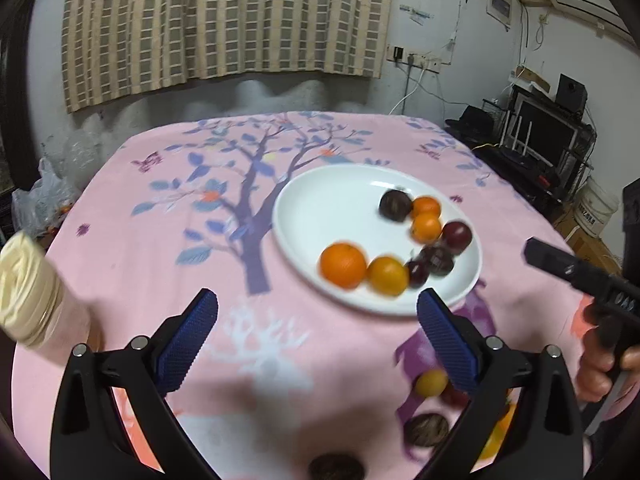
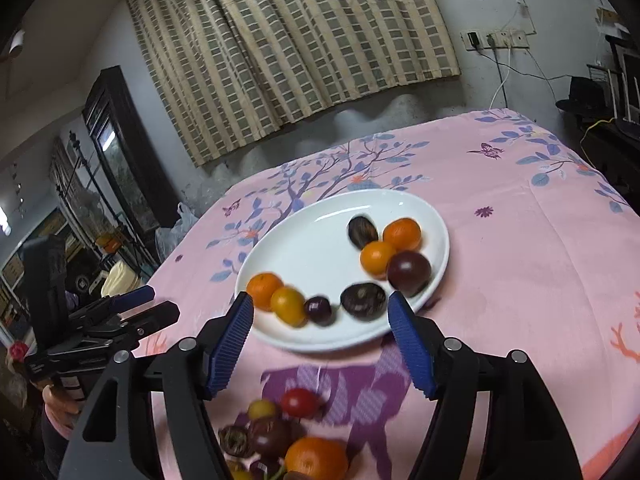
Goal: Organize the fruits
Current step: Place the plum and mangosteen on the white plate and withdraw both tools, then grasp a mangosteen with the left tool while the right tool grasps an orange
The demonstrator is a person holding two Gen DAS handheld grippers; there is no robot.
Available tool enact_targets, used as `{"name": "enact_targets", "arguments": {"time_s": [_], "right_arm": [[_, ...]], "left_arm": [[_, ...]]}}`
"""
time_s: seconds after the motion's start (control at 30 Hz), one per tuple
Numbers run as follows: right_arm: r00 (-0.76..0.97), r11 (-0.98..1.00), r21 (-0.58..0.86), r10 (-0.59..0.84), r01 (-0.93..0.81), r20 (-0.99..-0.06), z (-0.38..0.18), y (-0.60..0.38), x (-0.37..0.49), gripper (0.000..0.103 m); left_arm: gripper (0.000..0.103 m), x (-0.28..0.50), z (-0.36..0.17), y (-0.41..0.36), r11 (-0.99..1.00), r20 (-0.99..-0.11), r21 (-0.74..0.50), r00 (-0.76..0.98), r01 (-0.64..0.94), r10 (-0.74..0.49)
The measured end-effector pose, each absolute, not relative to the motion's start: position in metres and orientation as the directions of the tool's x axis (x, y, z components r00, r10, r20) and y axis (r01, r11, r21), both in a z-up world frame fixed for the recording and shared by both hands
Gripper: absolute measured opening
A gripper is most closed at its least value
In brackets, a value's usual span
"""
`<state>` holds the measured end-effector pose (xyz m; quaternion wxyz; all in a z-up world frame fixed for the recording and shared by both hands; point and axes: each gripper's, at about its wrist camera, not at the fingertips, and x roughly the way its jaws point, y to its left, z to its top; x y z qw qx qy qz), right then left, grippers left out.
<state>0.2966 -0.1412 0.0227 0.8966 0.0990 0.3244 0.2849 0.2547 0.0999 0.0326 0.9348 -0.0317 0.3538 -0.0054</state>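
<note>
A white oval plate [image 1: 320, 204] [image 2: 312, 248] on the pink tablecloth holds several oranges, such as one [image 1: 343, 265] [image 2: 264, 289], and several dark plums, such as one [image 1: 457, 237] [image 2: 409, 273]. A loose pile of fruit lies near me: an orange [image 2: 316, 458], a red tomato [image 2: 299, 402], a yellow fruit [image 1: 431, 383] and dark fruits [image 2: 270, 436]. My left gripper [image 1: 318, 318] is open and empty, just short of the plate. My right gripper [image 2: 320, 324] is open and empty over the plate's near rim, above the pile.
A pink tablecloth [image 1: 160, 264] covers the table. A cream roll [image 1: 24, 288] sits at its left edge. Curtains [image 1: 224, 20] hang behind. Shelves with electronics [image 1: 540, 136] stand to the right, a dark cabinet [image 2: 116, 148] to the left.
</note>
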Motion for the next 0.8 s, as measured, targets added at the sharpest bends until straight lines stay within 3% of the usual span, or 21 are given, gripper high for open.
{"name": "enact_targets", "arguments": {"time_s": [0.2,0.57,0.73,0.8], "right_arm": [[0.608,0.814,0.33,0.578,-0.479,-0.545,0.017,-0.147,0.256,0.07],[0.416,0.758,0.272,0.577,-0.592,-0.703,-0.014,-0.141,0.221,0.07],[0.379,0.747,0.272,0.572,-0.606,-0.727,-0.019,-0.142,0.216,0.052],[0.375,0.748,0.265,0.565,-0.609,-0.735,-0.02,-0.143,0.213,0.051]], "left_arm": [[0.098,0.214,0.015,0.133,0.99,-0.681,-0.072,0.731,-0.125,0.043],[0.098,0.198,0.002,0.151,0.975,-0.696,-0.05,0.708,-0.216,0.121],[0.098,0.197,-0.003,0.15,0.974,-0.706,-0.028,0.695,-0.223,0.139],[0.098,0.196,-0.003,0.152,0.973,-0.708,-0.038,0.693,-0.227,0.134]]}}
